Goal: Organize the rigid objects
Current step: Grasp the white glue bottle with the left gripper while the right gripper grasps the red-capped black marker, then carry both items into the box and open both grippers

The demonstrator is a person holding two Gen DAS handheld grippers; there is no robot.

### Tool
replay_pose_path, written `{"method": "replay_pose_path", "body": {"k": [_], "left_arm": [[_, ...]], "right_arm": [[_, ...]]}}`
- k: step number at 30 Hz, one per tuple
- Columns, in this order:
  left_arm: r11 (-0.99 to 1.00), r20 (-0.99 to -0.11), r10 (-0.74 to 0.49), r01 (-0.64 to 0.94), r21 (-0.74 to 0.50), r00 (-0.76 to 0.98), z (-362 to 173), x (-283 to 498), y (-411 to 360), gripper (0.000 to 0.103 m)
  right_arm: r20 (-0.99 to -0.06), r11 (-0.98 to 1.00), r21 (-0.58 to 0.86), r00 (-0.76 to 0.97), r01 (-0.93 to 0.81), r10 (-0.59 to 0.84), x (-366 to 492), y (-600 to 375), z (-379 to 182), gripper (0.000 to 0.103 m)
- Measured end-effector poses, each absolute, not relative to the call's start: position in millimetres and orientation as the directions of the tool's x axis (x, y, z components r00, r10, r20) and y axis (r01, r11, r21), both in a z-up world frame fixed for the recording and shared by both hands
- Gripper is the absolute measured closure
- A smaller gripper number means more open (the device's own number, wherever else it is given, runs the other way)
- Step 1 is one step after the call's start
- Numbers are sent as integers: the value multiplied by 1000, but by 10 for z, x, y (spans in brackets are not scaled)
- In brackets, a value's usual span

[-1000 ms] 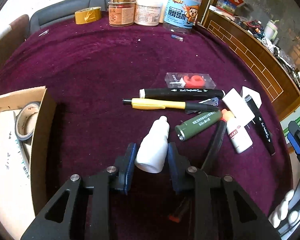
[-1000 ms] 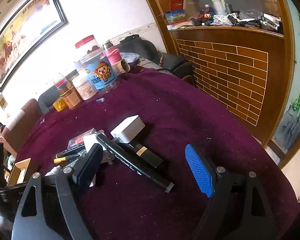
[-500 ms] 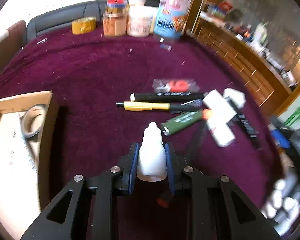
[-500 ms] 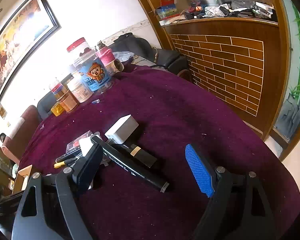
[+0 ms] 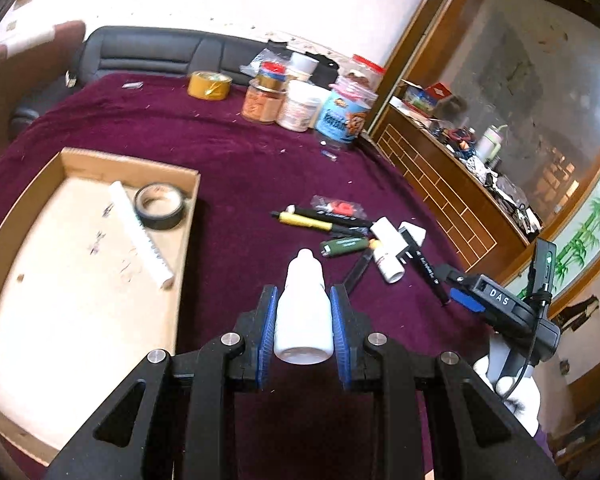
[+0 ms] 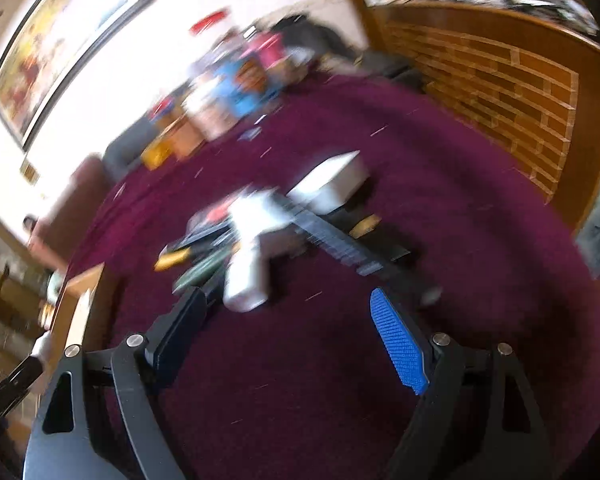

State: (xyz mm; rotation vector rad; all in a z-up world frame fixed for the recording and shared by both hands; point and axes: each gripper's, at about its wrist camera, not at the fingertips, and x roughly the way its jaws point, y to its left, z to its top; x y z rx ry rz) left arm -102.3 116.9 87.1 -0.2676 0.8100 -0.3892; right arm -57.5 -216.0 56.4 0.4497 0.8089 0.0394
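Note:
My left gripper point(image 5: 304, 304) is shut on a small white bottle point(image 5: 304, 312) and holds it above the purple tablecloth, to the right of the cardboard box point(image 5: 192, 208). The box holds a black tape roll point(image 5: 159, 207) and a white tube point(image 5: 140, 236). A pile of pens, a green marker point(image 5: 344, 245), a white glue bottle point(image 5: 388, 264) and white boxes lies ahead on the right. My right gripper point(image 6: 288, 320) is open and empty just in front of that pile; it also shows in the left wrist view point(image 5: 466, 298). The right wrist view is blurred.
Jars and tubs point(image 5: 300, 104) and a yellow tape roll point(image 5: 209, 85) stand at the table's far edge. A wooden brick-pattern counter point(image 5: 452, 184) runs along the right. A black sofa point(image 5: 152, 54) sits behind the table.
My left gripper shut on the white bottle, lifted it and drew back and left toward the box. My right gripper moved in closer to the pile and stayed open.

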Motion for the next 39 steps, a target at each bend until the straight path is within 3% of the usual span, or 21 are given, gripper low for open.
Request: {"method": "replay_pose_path", "body": {"k": [5, 9, 11, 12, 14, 17, 18, 28, 39], "left_arm": [[897, -651, -426, 199, -395, 628, 790, -1101, 1385, 81], [893, -639, -420, 167, -419, 644, 766, -1172, 1629, 81], [894, -634, -412, 154, -421, 655, 767, -1197, 1714, 81], [894, -630, -408, 150, -422, 660, 767, -1209, 1750, 81], [895, -624, -402, 142, -423, 670, 769, -1226, 1839, 81], [890, -616, -402, 131, -436, 678, 760, -1243, 1957, 81], [890, -614, -399, 127, -438, 681, 750, -1240, 1985, 81], [868, -611, -396, 63, -492, 685, 612, -1187, 2344, 81], [886, -613, -297, -29, -463, 733, 628, -1191, 2749, 81]], "right_arm": [[-745, 918, 389, 613, 79, 263, -334, -1624, 467, 19], [-811, 952, 284, 558, 116, 174, -38, -1293, 325, 19], [-831, 966, 221, 545, 136, 113, 42, -1173, 259, 24], [-832, 977, 155, 552, 144, 51, 63, -1083, 242, 29], [-828, 989, 42, 559, 144, -46, 67, -935, 220, 66], [-821, 993, 5, 567, 115, -62, -18, -908, 228, 87], [-822, 993, 26, 567, 115, -44, -47, -960, 238, 90], [-760, 925, 373, 594, 67, 263, -442, -1321, 455, 91], [-656, 878, 429, 594, -214, 466, -517, -463, 1031, 90]]}}
